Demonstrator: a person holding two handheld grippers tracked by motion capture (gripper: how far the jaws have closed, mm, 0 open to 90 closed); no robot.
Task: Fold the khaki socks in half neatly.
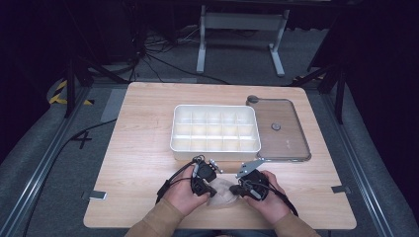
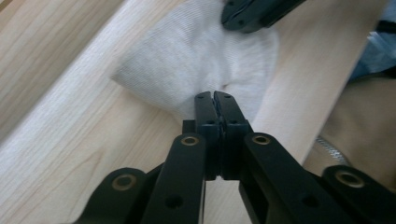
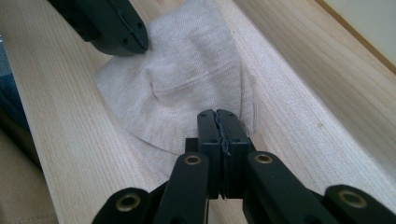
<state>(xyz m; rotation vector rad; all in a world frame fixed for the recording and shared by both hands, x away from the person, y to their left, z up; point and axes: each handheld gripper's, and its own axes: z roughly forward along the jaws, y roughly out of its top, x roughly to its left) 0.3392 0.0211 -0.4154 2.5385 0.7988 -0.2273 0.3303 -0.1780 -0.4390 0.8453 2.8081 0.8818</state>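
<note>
Cloth: a small pale knit piece (image 1: 223, 193), bunched, lying on the table (image 1: 138, 148) at the near edge, between my two hands.
Left claw: my left gripper (image 2: 215, 100) is clenched on the cloth's near rim — jaws pressed together, fabric pinched at the tips.
Right claw: my right gripper (image 3: 217, 116) is likewise clamped on the opposite rim.
Which way: the cloth stretches from one claw to the other, long axis roughly left-right; both hands equally near.
Look: soft, ribbed, off-white, creased in the middle — likely limp.
Beyond: white divided tray (image 1: 215, 145), clear lid (image 1: 291, 143) just beside it.
</note>
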